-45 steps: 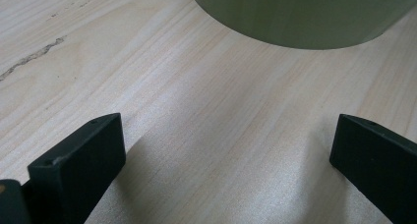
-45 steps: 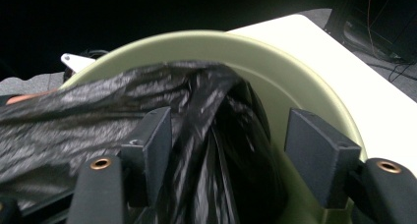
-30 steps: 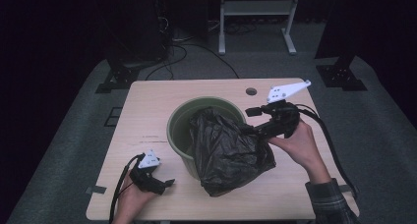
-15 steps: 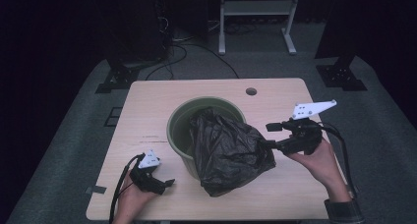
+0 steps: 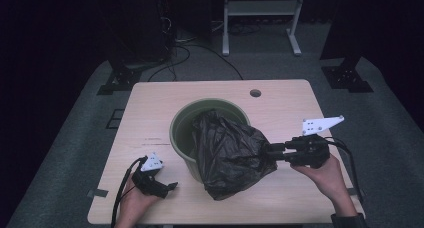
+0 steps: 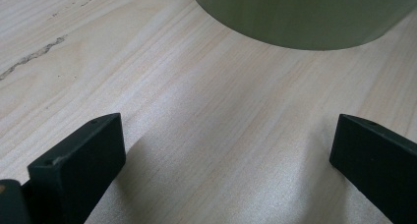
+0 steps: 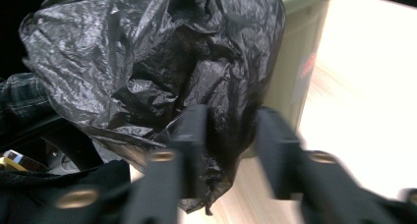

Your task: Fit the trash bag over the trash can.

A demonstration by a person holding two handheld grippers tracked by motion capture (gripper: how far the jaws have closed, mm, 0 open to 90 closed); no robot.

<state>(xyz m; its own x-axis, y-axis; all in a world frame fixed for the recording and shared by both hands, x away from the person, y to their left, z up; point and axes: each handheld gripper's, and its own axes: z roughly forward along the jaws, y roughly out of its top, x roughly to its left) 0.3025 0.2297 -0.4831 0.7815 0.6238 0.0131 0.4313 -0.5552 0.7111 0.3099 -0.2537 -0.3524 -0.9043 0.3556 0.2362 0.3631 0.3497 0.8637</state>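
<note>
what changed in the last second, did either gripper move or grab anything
The right gripper swung out from over the bin, came down to the table's right side, then moved back in toward the black bag. Its jaws have just been closing, with bag film between them; whether the pads pinch it yet is unclear. The left gripper, open, stayed put on the table. Bin and bag kept their places.

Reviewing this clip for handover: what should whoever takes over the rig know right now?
Left tool: open, resting on the table beside the green bin, holding nothing.
Right tool: jaws have just been closing, with a fold of the black bag between them; a firm pinch isn't certain.
Bag: draped over the bin's near rim, partly hanging outside.
Left to do: spread the bag into the bin.
</note>
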